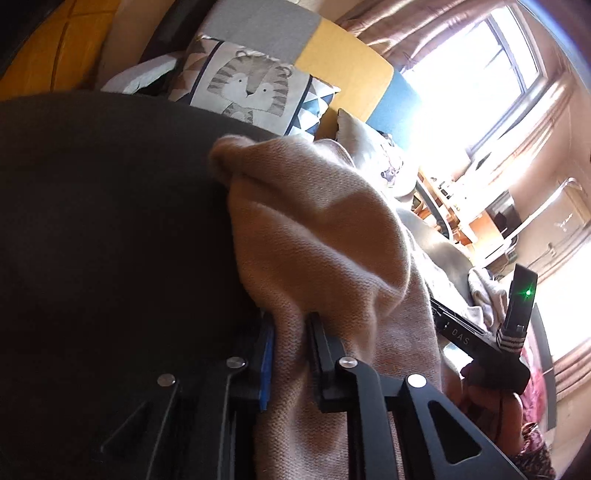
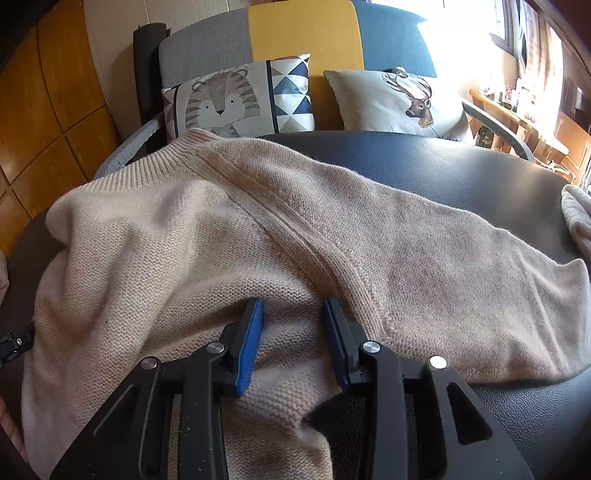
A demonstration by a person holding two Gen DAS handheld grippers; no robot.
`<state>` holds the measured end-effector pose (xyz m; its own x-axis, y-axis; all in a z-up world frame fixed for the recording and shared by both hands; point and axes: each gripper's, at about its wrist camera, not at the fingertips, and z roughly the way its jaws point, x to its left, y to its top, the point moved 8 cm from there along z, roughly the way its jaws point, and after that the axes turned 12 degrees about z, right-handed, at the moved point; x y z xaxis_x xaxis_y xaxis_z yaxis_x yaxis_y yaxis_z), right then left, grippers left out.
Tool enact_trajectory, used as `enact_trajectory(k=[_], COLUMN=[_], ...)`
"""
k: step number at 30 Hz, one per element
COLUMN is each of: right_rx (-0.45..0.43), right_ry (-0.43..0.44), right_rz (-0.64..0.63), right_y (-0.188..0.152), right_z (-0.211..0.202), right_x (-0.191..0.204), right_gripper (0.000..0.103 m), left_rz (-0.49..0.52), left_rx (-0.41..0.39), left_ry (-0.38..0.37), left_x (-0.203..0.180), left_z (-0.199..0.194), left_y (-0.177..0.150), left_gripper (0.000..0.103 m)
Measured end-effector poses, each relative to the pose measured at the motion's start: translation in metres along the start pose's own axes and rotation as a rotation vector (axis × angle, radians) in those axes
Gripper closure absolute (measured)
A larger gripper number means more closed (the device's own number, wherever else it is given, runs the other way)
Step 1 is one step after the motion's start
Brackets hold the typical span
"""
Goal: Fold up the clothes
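A round black table (image 2: 443,170) fills most of the room in front of a sofa (image 2: 299,33) with a tiger cushion (image 2: 236,99) and a deer cushion (image 2: 399,99). On the table lies a beige knitted sweater (image 2: 184,240), spread but wrinkled, its ribbed neck toward the sofa and one sleeve (image 2: 461,266) stretched to the right across the black top. The left gripper (image 1: 290,325) is closed on a bunched part of the sweater, the knit passing between its two fingers and rising in a lump in front of it. The right gripper (image 2: 293,306) stands with its jaws apart, resting low on the sweater near the diagonal shoulder seam (image 2: 314,240), and some knit lies between the blue pads (image 2: 251,350); it is not pinched. In my judgement, the fold will go well only if the right gripper takes one clean layer beside the seam, not a thick heap, and if both grippers then lift together and keep the knit taut, so the sleeve does not drag and twist. How far the folding has come, I cannot tell from this.
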<state>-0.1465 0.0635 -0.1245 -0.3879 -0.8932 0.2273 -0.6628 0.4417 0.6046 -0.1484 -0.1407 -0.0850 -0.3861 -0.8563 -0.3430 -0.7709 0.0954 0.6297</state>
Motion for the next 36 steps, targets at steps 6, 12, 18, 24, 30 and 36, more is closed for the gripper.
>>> enact_trajectory(k=[6,12,18,24,30,36], right_rx=[-0.001,-0.003,0.002,0.005,0.042,0.037], right_ry=[0.017,0.035,0.079,0.111,0.111,0.323], right_rz=[0.015,0.040,0.094,0.121,0.074,-0.044], right_y=[0.000,0.002,0.004,0.004,0.012,0.031], right_z=[-0.001,-0.002,-0.002,-0.002,-0.010,-0.065], right_x=[-0.001,-0.002,-0.007,-0.008,0.002,0.058], right_gripper=[0.067,0.067,0.067,0.067,0.066,0.050], left_rz=[0.083,0.221,0.307,0.287,0.240,0.188], left_rx=[-0.089,-0.086,-0.009,0.039,-0.013,-0.078], left_ry=[-0.005,-0.074,-0.147,-0.131,-0.054,-0.052], left_x=[-0.038,-0.090,-0.139,-0.147,-0.138,-0.133], left_z=[-0.021,-0.016,0.023,0.050,0.041,0.024], left_y=[0.026,0.049,0.038,0.010,-0.006,-0.021], left_gripper=[0.096,0.096,0.096,0.096,0.093,0.089])
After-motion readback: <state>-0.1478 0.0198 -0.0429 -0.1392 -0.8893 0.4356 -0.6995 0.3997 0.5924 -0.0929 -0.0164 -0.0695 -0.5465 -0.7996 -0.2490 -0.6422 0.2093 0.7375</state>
